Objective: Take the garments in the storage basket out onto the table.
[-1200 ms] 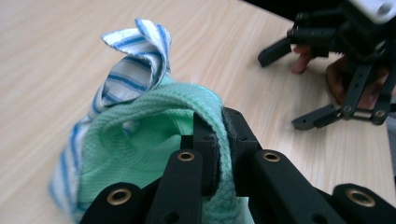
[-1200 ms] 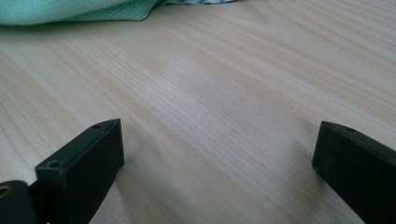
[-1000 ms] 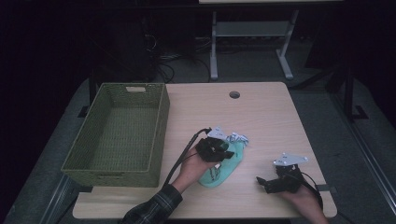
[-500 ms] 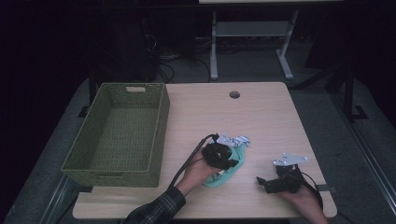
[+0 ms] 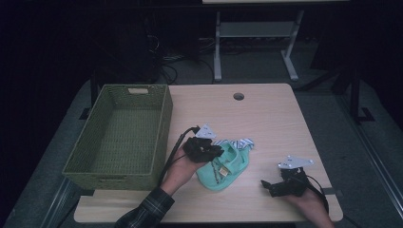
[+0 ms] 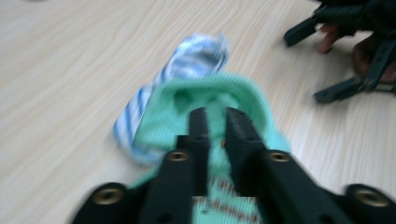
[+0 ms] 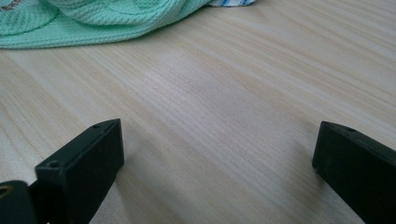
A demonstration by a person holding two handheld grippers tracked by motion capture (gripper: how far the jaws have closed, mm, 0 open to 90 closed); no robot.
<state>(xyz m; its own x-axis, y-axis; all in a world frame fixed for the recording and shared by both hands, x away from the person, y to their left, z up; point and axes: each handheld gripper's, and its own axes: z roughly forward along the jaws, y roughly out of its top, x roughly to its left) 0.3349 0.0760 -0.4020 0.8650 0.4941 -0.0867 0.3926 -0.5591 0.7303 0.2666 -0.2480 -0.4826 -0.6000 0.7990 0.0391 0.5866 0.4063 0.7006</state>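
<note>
A mint-green knit garment (image 5: 228, 170) lies crumpled on the wooden table (image 5: 266, 118), with a blue-and-white striped cloth (image 5: 240, 142) tucked against its far edge. My left gripper (image 5: 215, 153) is over the garment's left side. In the left gripper view its jaws (image 6: 215, 115) have just been closing and now pinch a fold of the green garment (image 6: 243, 91), with the striped cloth (image 6: 196, 56) beyond. My right gripper (image 5: 267, 185) rests near the front right of the table, open, with bare wood between its jaws (image 7: 219, 135). The green garment (image 7: 93, 18) lies ahead of it.
A deep green woven basket (image 5: 165, 124) stands along the table's left side, close to my left hand. A round cable hole (image 5: 238, 96) sits near the far edge. The right gripper (image 6: 327, 60) also appears, open, at the top right of the left gripper view.
The left gripper pushed right into the green garment, then drew back left and slightly up, its jaws closed on the cloth. The right gripper has stayed put.
</note>
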